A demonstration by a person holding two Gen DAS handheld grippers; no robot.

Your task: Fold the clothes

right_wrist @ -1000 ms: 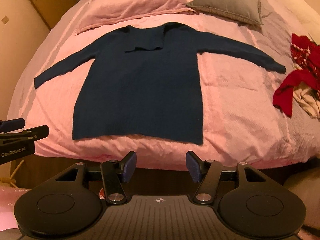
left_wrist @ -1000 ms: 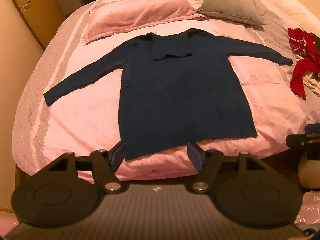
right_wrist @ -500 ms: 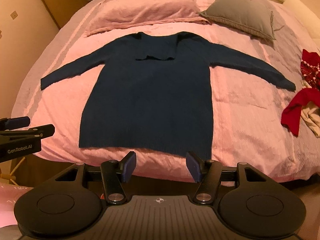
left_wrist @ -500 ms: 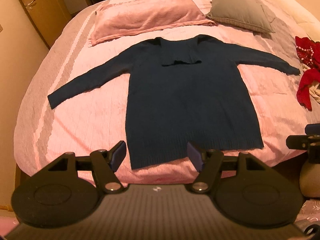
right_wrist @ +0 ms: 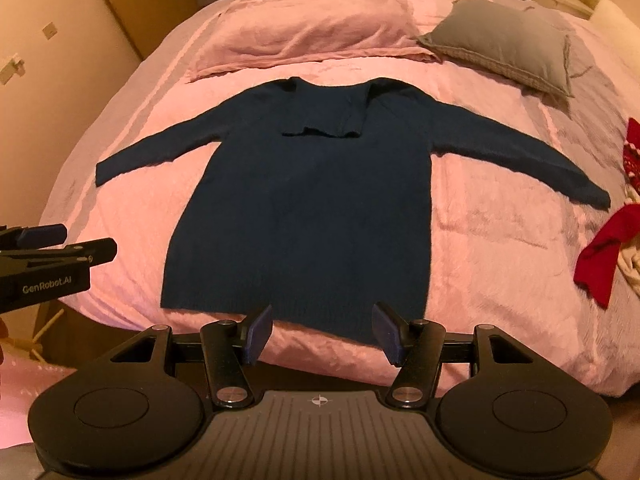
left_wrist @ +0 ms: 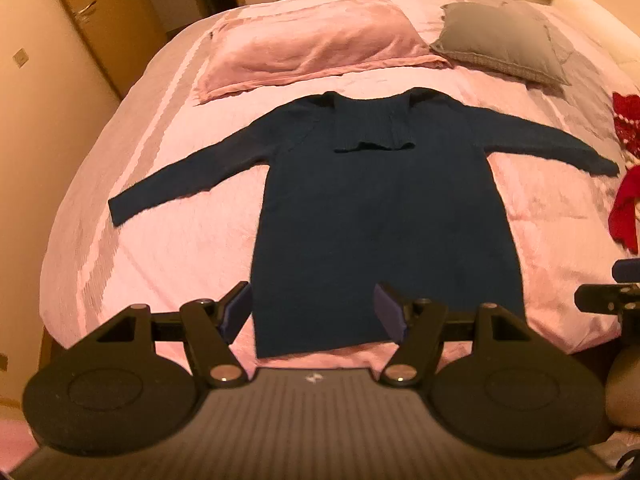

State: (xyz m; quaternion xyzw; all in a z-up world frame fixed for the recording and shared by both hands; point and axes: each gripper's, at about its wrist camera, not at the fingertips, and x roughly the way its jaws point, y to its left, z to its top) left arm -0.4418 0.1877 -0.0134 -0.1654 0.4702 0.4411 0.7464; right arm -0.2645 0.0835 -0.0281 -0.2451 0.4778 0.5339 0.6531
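Dark blue knit sweater (left_wrist: 380,216) flat on fuzzy pink bedspread (left_wrist: 180,248), sleeves spread, both grippers' jaws apart, empty

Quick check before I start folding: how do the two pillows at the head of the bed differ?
The pink pillow is the larger one and lies behind the dark blue sweater, above its collar; the grey pillow is smaller and lies off to the right, beyond the sweater's right-hand sleeve. The pink one matches the pink bedspread, and the grey one stands out against it. Both lie flat at the head of the bed, clear of the sweater.
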